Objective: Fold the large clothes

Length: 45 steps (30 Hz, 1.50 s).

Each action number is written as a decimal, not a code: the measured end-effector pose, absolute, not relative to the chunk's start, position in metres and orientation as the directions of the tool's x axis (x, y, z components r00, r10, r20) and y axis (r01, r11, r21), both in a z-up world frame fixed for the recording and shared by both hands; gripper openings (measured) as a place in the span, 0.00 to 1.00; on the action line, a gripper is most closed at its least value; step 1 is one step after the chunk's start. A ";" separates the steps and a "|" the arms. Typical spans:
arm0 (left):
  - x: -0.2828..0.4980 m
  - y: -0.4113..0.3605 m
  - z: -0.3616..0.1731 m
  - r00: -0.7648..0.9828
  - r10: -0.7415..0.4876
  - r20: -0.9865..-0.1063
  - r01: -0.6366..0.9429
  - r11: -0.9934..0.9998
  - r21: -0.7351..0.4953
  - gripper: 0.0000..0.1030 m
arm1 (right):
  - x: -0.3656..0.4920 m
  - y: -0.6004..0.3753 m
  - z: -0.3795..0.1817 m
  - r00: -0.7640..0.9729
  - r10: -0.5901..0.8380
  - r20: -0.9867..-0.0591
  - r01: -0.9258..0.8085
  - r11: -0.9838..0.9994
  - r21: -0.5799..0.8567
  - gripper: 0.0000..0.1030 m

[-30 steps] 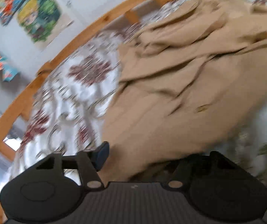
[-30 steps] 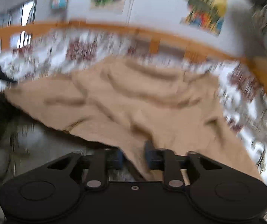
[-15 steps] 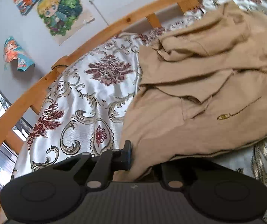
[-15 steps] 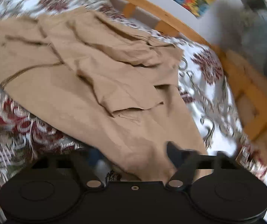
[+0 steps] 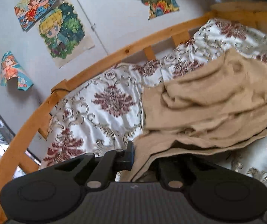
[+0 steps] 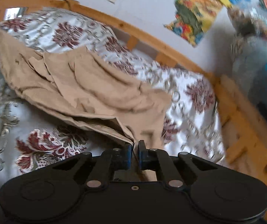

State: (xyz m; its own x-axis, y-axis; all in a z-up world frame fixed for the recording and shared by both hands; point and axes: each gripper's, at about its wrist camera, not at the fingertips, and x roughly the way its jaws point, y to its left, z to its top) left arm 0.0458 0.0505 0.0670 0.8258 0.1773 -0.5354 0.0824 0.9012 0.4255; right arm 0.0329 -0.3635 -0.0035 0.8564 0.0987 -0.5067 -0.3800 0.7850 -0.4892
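A large tan jacket (image 5: pixel 208 108) lies crumpled on a bed cover (image 5: pixel 103 112) patterned in white and dark red. My left gripper (image 5: pixel 144 158) is shut on the jacket's near left hem; cloth drapes over and hides its right finger. In the right wrist view the same jacket (image 6: pixel 99 85) spreads away to the left. My right gripper (image 6: pixel 135 155) is closing its jaws on the near right hem corner, with the blue pads pressing the cloth between them. The held edge is lifted off the cover, with shadow beneath it.
A curved wooden bed rail (image 5: pixel 114 56) borders the far side and runs on along the right (image 6: pixel 245 130). Cartoon posters (image 5: pixel 62 31) hang on the wall behind. A blurred grey and blue bulk (image 6: pixel 260 71) sits beyond the rail at right.
Both grippers closed on the jacket's near hem and rose, lifting that edge off the cover. More wall and posters now fill both views.
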 end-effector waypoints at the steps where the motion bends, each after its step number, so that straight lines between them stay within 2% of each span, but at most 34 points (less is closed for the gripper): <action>1: 0.049 0.052 0.074 0.819 0.169 -0.548 0.095 0.902 0.420 0.05 | 0.031 -0.363 0.006 0.857 0.109 -0.503 -0.388 0.779 -0.493 0.06; 6: 0.102 0.063 0.088 0.716 0.156 -0.680 0.131 0.927 0.351 0.06 | 0.069 -0.360 0.031 0.841 0.148 -0.521 -0.430 0.767 -0.476 0.08; 12: 0.199 0.055 0.073 0.645 0.197 -0.738 0.175 0.903 0.393 0.08 | 0.170 -0.358 0.021 0.809 0.118 -0.577 -0.424 0.797 -0.431 0.11; 16: 0.261 0.048 0.042 0.570 0.226 -0.790 0.198 0.895 0.399 0.11 | 0.228 -0.354 0.001 0.794 0.088 -0.601 -0.390 0.833 -0.392 0.24; 18: 0.292 0.047 0.019 0.511 0.241 -0.825 0.209 0.897 0.391 0.11 | 0.244 -0.356 -0.008 0.789 0.110 -0.604 -0.387 0.853 -0.351 0.27; 19: 0.301 0.047 0.008 0.483 0.247 -0.840 0.210 0.899 0.385 0.11 | 0.249 -0.359 -0.010 0.784 0.143 -0.604 -0.398 0.863 -0.312 0.30; 21: 0.320 0.049 -0.012 0.431 0.257 -0.865 0.210 0.904 0.373 0.11 | 0.255 -0.374 -0.006 0.767 0.267 -0.584 -0.438 0.882 -0.172 0.46; 22: 0.327 0.050 -0.021 0.406 0.259 -0.877 0.207 0.908 0.364 0.12 | 0.255 -0.382 -0.003 0.761 0.318 -0.565 -0.453 0.885 -0.111 0.61; 23: 0.332 0.053 -0.029 0.384 0.257 -0.887 0.210 0.911 0.355 0.12 | 0.255 -0.388 0.001 0.760 0.351 -0.547 -0.456 0.888 -0.064 0.71; 25: 0.338 0.054 -0.039 0.358 0.258 -0.897 0.208 0.915 0.346 0.15 | 0.250 -0.401 0.009 0.770 0.390 -0.506 -0.455 0.890 -0.006 0.76; 27: 0.339 0.055 -0.043 0.356 0.262 -0.897 0.208 0.914 0.349 0.16 | 0.237 -0.413 0.013 0.782 0.411 -0.468 -0.453 0.891 0.025 0.85; 28: 0.338 0.056 -0.042 0.364 0.260 -0.895 0.208 0.913 0.350 0.17 | 0.228 -0.418 0.013 0.791 0.416 -0.449 -0.450 0.893 0.035 0.92; 29: 0.335 0.055 -0.040 0.379 0.259 -0.889 0.212 0.910 0.356 0.21 | 0.216 -0.424 0.010 0.799 0.422 -0.428 -0.448 0.893 0.043 0.99; 30: 0.332 0.055 -0.038 0.392 0.257 -0.883 0.219 0.907 0.361 0.27 | 0.202 -0.429 0.005 0.808 0.427 -0.406 -0.448 0.893 0.046 0.99; 32: 0.323 0.056 -0.031 0.427 0.247 -0.870 0.242 0.896 0.373 0.64 | 0.173 -0.438 -0.007 0.830 0.432 -0.354 -0.442 0.895 0.058 0.99; 34: 0.310 0.061 -0.020 0.480 0.227 -0.847 0.229 0.900 0.371 0.80 | 0.153 -0.447 -0.025 0.851 0.407 -0.331 -0.400 0.912 0.093 0.99; 37: 0.294 0.085 -0.002 0.527 0.140 -0.838 0.167 0.950 0.264 0.84 | 0.142 -0.447 -0.053 0.864 0.334 -0.376 -0.329 0.941 0.081 0.99; 38: 0.285 0.097 0.005 0.553 0.094 -0.828 0.135 0.970 0.201 0.91 | 0.143 -0.443 -0.058 0.865 0.304 -0.399 -0.309 0.950 0.053 0.98; 40: 0.269 0.117 0.012 0.598 0.040 -0.800 0.081 0.991 0.110 0.99 | 0.147 -0.437 -0.062 0.872 0.251 -0.420 -0.274 0.962 0.005 0.98; 43: 0.245 0.138 0.007 0.617 0.005 -0.787 0.056 0.997 0.050 0.99 | 0.150 -0.433 -0.067 0.884 0.236 -0.404 -0.258 0.966 0.000 0.98; 45: 0.232 0.144 -0.003 0.606 0.018 -0.795 0.048 0.997 0.059 0.93 | 0.155 -0.434 -0.073 0.886 0.226 -0.406 -0.233 0.972 0.033 0.98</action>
